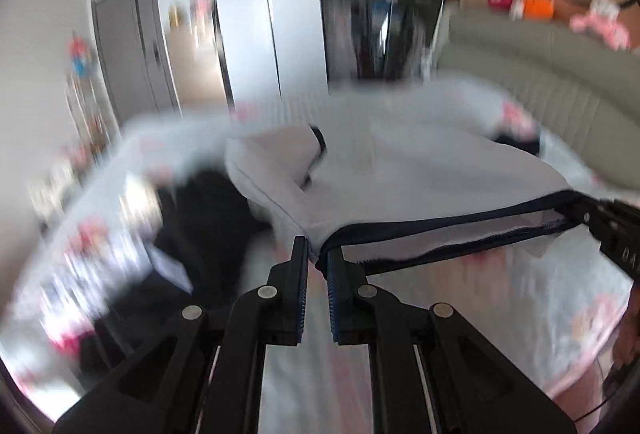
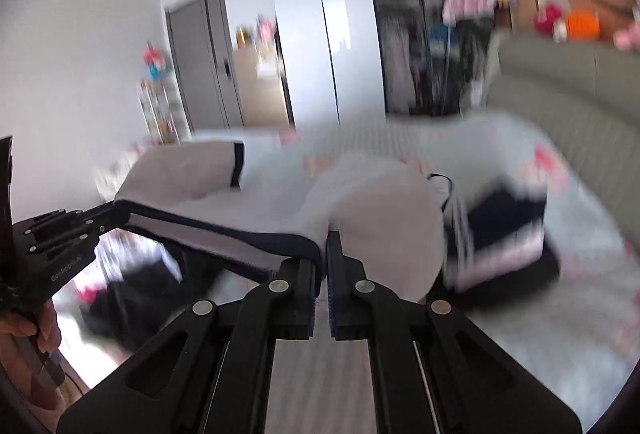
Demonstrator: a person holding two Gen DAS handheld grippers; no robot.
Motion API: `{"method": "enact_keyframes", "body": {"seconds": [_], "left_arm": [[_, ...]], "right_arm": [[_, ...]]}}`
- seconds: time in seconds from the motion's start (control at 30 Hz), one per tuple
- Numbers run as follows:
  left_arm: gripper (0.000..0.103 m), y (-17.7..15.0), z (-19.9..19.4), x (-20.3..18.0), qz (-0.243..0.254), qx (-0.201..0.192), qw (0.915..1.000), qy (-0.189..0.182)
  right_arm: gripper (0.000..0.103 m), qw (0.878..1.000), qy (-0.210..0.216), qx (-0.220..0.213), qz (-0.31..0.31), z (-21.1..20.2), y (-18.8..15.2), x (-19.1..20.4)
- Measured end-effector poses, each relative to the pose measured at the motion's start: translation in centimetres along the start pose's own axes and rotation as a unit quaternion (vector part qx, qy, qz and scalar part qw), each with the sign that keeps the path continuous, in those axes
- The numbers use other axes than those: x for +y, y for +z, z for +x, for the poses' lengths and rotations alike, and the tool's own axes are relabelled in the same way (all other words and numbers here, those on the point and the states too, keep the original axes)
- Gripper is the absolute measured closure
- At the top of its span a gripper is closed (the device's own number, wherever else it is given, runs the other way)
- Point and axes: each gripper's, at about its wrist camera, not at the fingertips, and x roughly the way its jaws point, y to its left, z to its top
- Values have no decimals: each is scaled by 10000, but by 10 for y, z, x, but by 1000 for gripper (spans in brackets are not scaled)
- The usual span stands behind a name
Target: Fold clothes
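Grippers pinch the white garment [image 1: 420, 170] by its dark hem [image 1: 440, 224], one at each end. We hold the left gripper [image 1: 318, 254] clenched on one corner. Our right gripper [image 2: 324, 246] is clenched on the other. The hem stretches tight between them, lifted above the bed [image 2: 520, 314]. The rest of the cloth hangs down onto the bed.

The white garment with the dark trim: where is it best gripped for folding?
By the dark-trimmed hem, one corner each, from the near side. The left gripper and right gripper are each shut on an end, and the white garment spreads away over the bed.
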Motion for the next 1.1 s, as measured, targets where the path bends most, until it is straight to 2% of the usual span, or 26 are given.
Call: {"method": "enact_keyframes", "body": {"seconds": [0.07,0.13,0.2,0.3,0.4,0.6,0.8,0.9,1.0,1.1], "left_arm": [[94,-62,46,-1,-270,725,9970,-90],[94,-118,85,-1,-532,1397,9886,-189],[94,-155,102,2,-690,1762,9817,-211],[94,-193,105,5,-808,1965,9765,-364],[94,-201,99,5,-722,1924,9776,-450],[96,-197,76,1,-614,1675,9829,-459],[100,-205,45,7,-693,1501,9847,-555],[100,-211,40,16,-918,1515,9815,-729],[99,-213,53,32,-1479,1687,9685,-1085],[99,-208,66,38,-1706,1689,9645,-1103]], "right_arm": [[100,9981,-78,591,156,32,-68,-2],[100,9918,-163,1203,403,62,-129,-8],[100,9828,-158,1661,786,81,-179,-19],[100,9765,-235,1791,1179,82,-220,-33],[100,9781,-197,1705,1177,73,-232,-31],[100,9833,-219,1476,1042,58,-217,-24],[100,9852,-85,1331,1080,28,-221,-18],[100,9843,-24,1373,1112,20,-226,-18],[99,9806,-92,1436,1332,20,-231,-25],[93,9730,-3,1506,1750,28,-225,-43]]}}
